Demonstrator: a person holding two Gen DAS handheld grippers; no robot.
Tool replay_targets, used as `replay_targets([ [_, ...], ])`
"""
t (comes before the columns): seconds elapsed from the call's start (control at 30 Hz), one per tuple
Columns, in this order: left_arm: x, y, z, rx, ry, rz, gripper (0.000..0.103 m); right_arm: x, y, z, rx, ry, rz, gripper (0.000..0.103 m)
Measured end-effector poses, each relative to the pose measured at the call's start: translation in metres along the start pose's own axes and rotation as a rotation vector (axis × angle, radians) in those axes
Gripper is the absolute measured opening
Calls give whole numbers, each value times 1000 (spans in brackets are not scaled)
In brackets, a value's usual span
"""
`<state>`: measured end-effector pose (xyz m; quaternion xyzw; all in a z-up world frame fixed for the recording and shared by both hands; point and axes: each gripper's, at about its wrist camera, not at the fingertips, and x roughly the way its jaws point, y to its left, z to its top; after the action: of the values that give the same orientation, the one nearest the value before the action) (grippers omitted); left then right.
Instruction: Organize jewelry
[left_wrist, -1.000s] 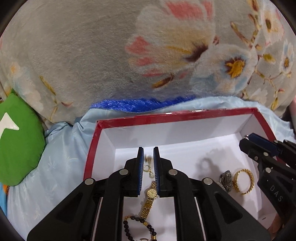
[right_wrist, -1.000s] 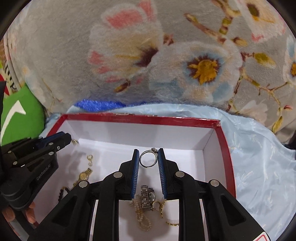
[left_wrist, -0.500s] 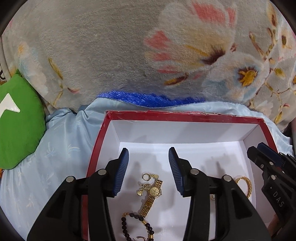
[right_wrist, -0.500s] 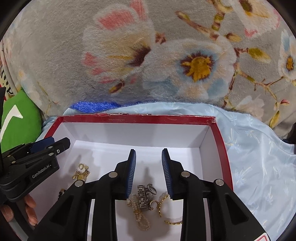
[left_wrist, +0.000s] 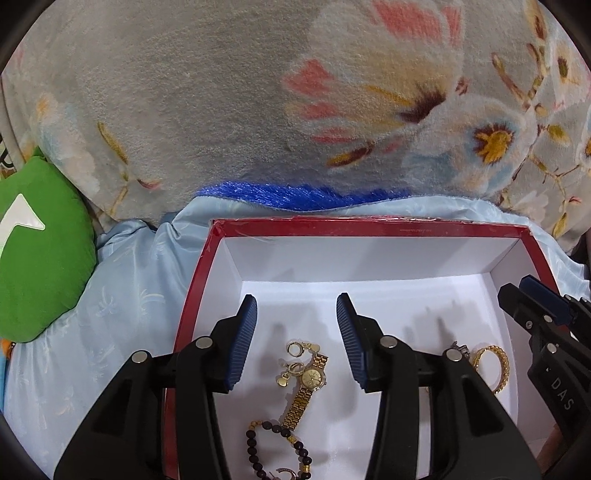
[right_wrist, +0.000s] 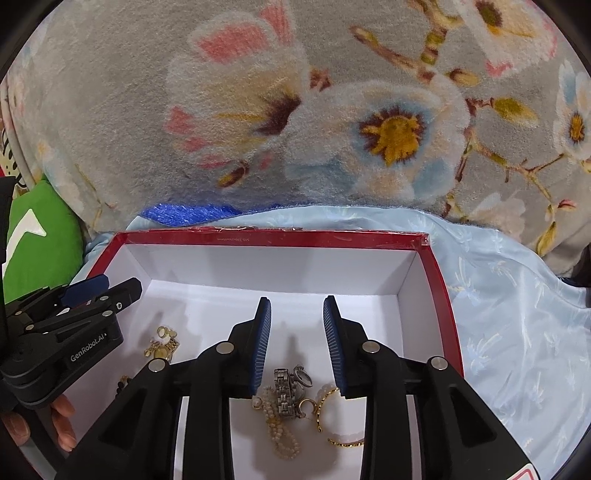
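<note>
- Red-rimmed box (left_wrist: 280, 226), white inside, on pale blue cloth (left_wrist: 122, 295).
- Gold watch (left_wrist: 308, 384), earrings (left_wrist: 295, 349): box floor, beneath left claw (left_wrist: 295, 339), parted, empty.
- Right claw (right_wrist: 297, 341): opening, empty, above silver ring (right_wrist: 302, 376).

Both wrist views angled down, close over one shared red-rimmed box (left_wrist: 369, 227)
</note>
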<state>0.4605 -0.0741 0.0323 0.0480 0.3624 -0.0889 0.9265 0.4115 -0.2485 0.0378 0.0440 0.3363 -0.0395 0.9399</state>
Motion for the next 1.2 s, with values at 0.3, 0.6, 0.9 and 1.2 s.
replay_targets([
  [0.3,-60,-1,-31,14,-75,69,70,-68,-8,-27,98,-42,46,60],
  [0.6,-107,15,-90,-60,-16,60,70,-105,-7,-92,118,-33,-2,60],
  [0.9,-115,12,-100,-40,-5,58,72,-108,-4,-103,115,-5,-54,61],
  [1.2,-118,13,-102,6,35,66,84,-98,-4,-105,107,83,-58,66],
])
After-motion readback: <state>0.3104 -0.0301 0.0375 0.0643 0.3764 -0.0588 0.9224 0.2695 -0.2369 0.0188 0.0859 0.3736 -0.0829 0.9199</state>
